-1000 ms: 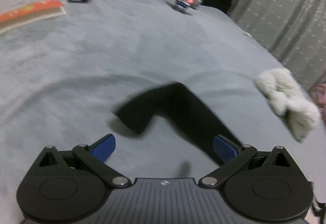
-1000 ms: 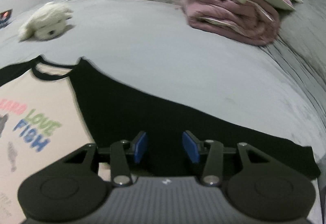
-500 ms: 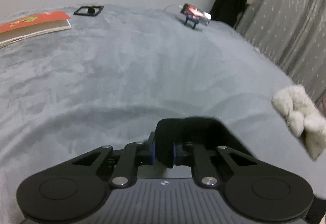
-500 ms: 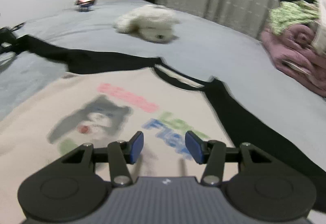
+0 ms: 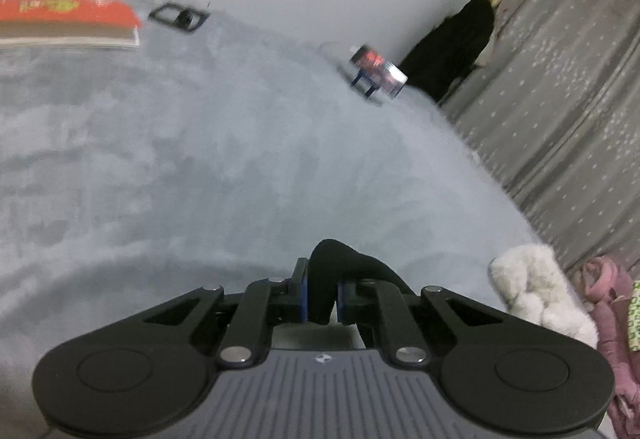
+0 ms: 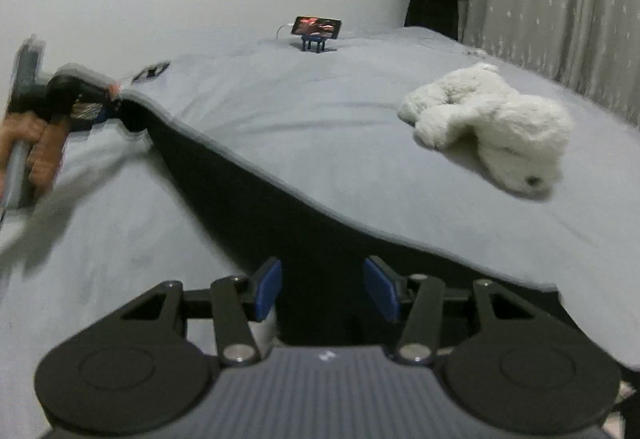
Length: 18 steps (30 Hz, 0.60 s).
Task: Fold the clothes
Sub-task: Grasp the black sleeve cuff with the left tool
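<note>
My left gripper (image 5: 322,295) is shut on the end of the shirt's black sleeve (image 5: 340,267), which bunches between the blue pads and is lifted off the grey bed. In the right wrist view the left gripper (image 6: 108,109) shows at far left, blurred, holding the sleeve end. The black sleeve (image 6: 248,207) stretches taut from there down to my right gripper (image 6: 322,289). The right gripper is open, its blue pads on either side of the black cloth without pinching it. The shirt's printed front is out of view.
A white plush toy (image 6: 492,127) lies on the bed to the right, also in the left wrist view (image 5: 536,287). A phone on a stand (image 6: 316,29) stands at the far edge. A red book (image 5: 68,21) and a small black frame (image 5: 178,15) lie far left. Pink clothes (image 5: 612,319) are piled right.
My left gripper closed on the black sleeve end and lifted it. My right gripper swung left from the shirt's printed front to the stretched sleeve and stayed open.
</note>
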### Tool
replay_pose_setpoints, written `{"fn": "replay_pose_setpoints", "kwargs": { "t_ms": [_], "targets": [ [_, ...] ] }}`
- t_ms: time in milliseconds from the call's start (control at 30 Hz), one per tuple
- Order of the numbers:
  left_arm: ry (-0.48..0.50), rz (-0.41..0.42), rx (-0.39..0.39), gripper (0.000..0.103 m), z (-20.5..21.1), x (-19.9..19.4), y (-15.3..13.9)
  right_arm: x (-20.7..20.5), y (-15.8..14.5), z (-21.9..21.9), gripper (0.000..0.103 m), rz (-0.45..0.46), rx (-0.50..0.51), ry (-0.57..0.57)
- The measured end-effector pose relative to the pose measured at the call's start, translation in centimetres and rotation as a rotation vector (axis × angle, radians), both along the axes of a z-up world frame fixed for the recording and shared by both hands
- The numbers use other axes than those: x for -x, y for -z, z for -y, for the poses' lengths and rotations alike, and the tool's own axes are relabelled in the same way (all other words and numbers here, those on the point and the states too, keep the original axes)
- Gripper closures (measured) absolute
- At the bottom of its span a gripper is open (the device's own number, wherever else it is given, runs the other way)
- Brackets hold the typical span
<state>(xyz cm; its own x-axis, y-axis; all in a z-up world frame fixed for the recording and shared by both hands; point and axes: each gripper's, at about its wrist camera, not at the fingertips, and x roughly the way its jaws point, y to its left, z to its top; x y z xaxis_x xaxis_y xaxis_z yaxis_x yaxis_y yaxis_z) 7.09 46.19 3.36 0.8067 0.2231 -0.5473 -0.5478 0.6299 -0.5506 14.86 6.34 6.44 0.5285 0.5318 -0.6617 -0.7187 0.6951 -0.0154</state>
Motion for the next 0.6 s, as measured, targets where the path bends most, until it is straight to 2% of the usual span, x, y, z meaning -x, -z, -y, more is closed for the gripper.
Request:
{"fn": "replay_pose_setpoints", "kwargs": {
  "t_ms": [233,300,333,367,400,467,533,600],
  "targets": [
    [-0.011,0.038,0.041,0.092,-0.5,0.5,0.0,-6.0,2.2,-8.7,0.057,-0.006,0.119,-0.153],
    [-0.008,0.044,0.024,0.092,-0.4,0.5,-0.2,-6.3,3.3,-10.8,0.061,-0.017,0.148,-0.194],
    [-0.007,0.043,0.013,0.092,-0.4,0.4,-0.3,-6.3,3.7,-11.6,0.067,-0.013,0.161,-0.202],
    [-0.01,0.045,0.006,0.092,-0.3,0.4,-0.4,-6.2,3.7,-12.0,0.084,0.003,0.164,-0.197],
    [-0.013,0.05,0.002,0.092,-0.3,0.5,-0.4,-6.2,3.6,-12.4,0.094,0.019,0.166,-0.192],
    [-0.025,0.064,0.0,0.092,-0.5,0.7,-0.6,-6.1,3.4,-13.0,0.096,0.056,0.167,-0.171],
    [-0.049,0.074,0.03,0.091,-0.9,0.9,-0.6,-6.2,2.4,-12.6,0.096,0.109,0.134,-0.092],
    [-0.102,0.065,0.071,0.078,-1.3,1.2,-0.4,-7.1,2.0,-12.0,0.096,0.102,0.089,-0.005]
  ]
}}
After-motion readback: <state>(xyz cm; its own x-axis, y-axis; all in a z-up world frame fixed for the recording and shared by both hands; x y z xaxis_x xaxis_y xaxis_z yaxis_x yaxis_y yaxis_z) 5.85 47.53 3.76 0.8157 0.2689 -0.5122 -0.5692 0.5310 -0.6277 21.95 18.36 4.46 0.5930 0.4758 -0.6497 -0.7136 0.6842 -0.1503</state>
